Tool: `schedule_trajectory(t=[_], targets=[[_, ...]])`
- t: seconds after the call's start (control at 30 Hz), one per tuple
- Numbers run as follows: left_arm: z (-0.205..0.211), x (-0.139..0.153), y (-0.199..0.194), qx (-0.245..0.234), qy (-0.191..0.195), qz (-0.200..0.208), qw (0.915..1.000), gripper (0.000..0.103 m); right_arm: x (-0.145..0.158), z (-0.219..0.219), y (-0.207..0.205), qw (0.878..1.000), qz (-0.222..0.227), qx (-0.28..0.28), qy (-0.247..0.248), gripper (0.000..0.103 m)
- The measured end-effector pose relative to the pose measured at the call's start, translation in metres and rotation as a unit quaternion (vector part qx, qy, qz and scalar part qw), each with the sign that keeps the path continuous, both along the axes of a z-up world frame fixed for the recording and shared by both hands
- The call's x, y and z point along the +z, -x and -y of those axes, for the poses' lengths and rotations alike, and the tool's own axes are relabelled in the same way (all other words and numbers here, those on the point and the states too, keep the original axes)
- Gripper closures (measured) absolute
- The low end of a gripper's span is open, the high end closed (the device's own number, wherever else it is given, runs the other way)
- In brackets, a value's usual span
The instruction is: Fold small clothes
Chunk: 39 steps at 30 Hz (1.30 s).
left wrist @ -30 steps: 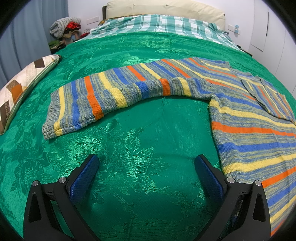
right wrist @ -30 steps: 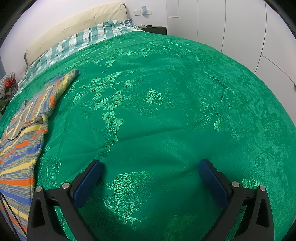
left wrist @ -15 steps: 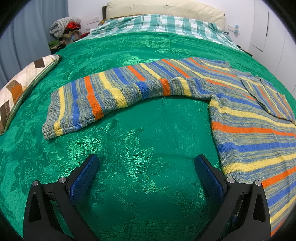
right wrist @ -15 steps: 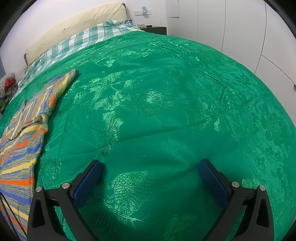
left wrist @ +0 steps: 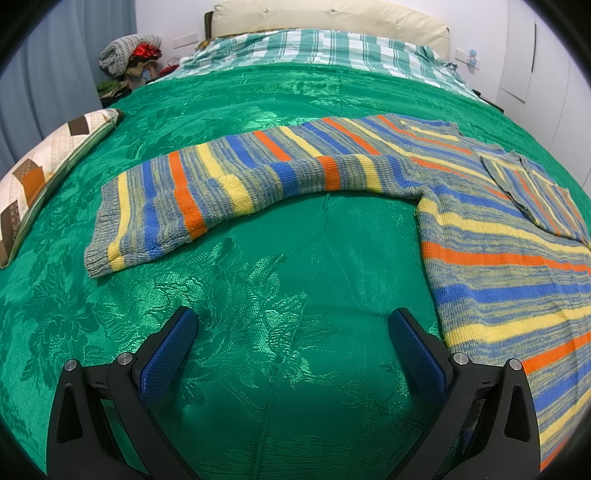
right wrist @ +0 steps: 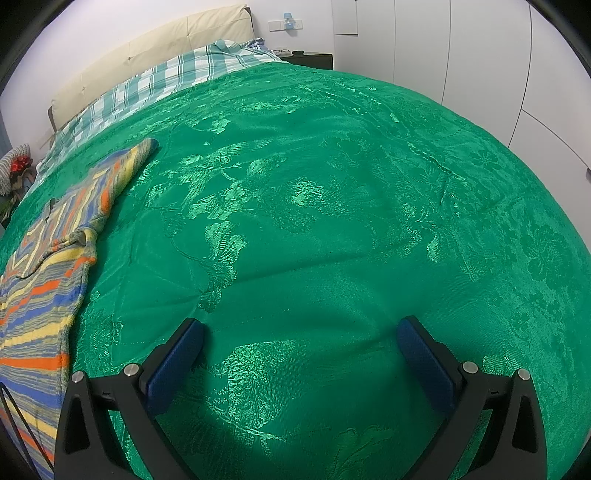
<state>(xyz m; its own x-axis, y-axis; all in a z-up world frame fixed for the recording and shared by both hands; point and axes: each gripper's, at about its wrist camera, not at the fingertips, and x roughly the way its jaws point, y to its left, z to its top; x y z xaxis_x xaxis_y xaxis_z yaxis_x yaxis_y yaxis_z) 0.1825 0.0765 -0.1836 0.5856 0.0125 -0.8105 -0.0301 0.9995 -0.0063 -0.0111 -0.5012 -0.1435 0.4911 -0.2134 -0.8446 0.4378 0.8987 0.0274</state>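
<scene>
A striped knit sweater (left wrist: 498,258) in blue, yellow, orange and grey lies flat on the green bedspread (left wrist: 280,280). One sleeve (left wrist: 207,192) stretches out to the left, its cuff at far left. My left gripper (left wrist: 293,328) hovers open over bare bedspread, below the sleeve and left of the sweater's body, holding nothing. In the right wrist view the sweater (right wrist: 40,280) lies along the left edge. My right gripper (right wrist: 301,336) is open over bare bedspread (right wrist: 332,221), well right of the sweater.
A patchwork cushion (left wrist: 44,173) lies at the bed's left edge. A plaid sheet (left wrist: 317,48) and cream headboard (left wrist: 332,18) are at the far end. A pile of clothes (left wrist: 129,51) sits beyond the bed's far left corner. White cupboards (right wrist: 480,55) stand to the right.
</scene>
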Motion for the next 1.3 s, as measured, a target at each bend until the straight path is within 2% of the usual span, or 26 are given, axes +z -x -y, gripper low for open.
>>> schedule_trajectory(t=[1.3], targets=[[-0.0011, 0.0004, 0.0014, 0.002, 0.000, 0.003, 1.0000, 0.000, 0.0015, -0.0001, 0.0013, 1.000, 0.000, 0.000, 0.006, 0.000]])
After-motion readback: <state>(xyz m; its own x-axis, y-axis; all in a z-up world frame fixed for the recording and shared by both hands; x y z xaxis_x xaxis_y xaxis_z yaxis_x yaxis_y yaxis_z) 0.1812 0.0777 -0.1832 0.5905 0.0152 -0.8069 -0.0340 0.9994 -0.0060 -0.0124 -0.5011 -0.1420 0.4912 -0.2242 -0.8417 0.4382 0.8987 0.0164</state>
